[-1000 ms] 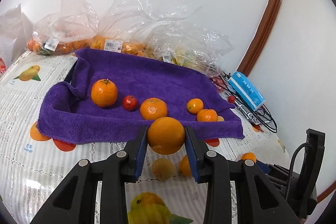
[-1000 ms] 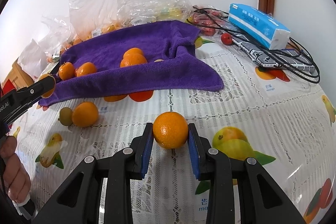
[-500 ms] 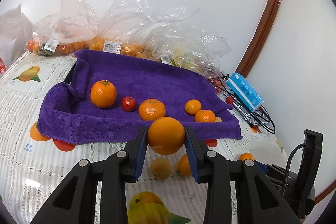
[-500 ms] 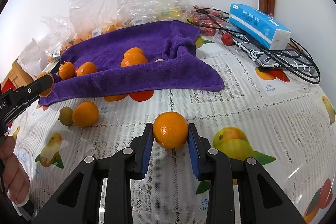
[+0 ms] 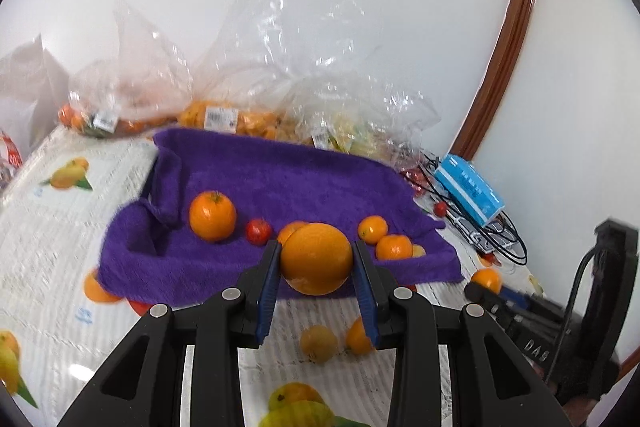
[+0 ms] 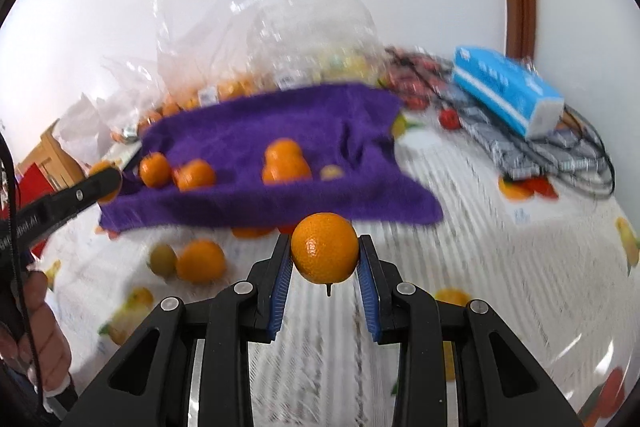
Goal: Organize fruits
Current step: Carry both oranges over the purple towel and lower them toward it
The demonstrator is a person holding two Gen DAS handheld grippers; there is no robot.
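My left gripper (image 5: 316, 259) is shut on a large orange (image 5: 316, 258) and holds it above the near edge of the purple towel (image 5: 280, 179). On the towel lie an orange with a stem (image 5: 212, 215), a small red fruit (image 5: 258, 231) and two small oranges (image 5: 384, 239). My right gripper (image 6: 325, 249) is shut on an orange (image 6: 325, 247), lifted off the table in front of the towel (image 6: 280, 131). A loose orange (image 6: 201, 261) and a small green-yellow fruit (image 6: 162, 259) lie on the tablecloth.
Clear plastic bags of fruit (image 5: 224, 115) stand behind the towel by the wall. A blue tissue pack (image 6: 508, 95), black cables (image 6: 576, 163) and a red tomato (image 6: 449, 118) lie at the right. The right gripper shows in the left wrist view (image 5: 520, 311).
Both grippers have risen with their oranges. The right orange has left the tablecloth and moved toward the towel. The left orange now hangs over the towel's near edge.
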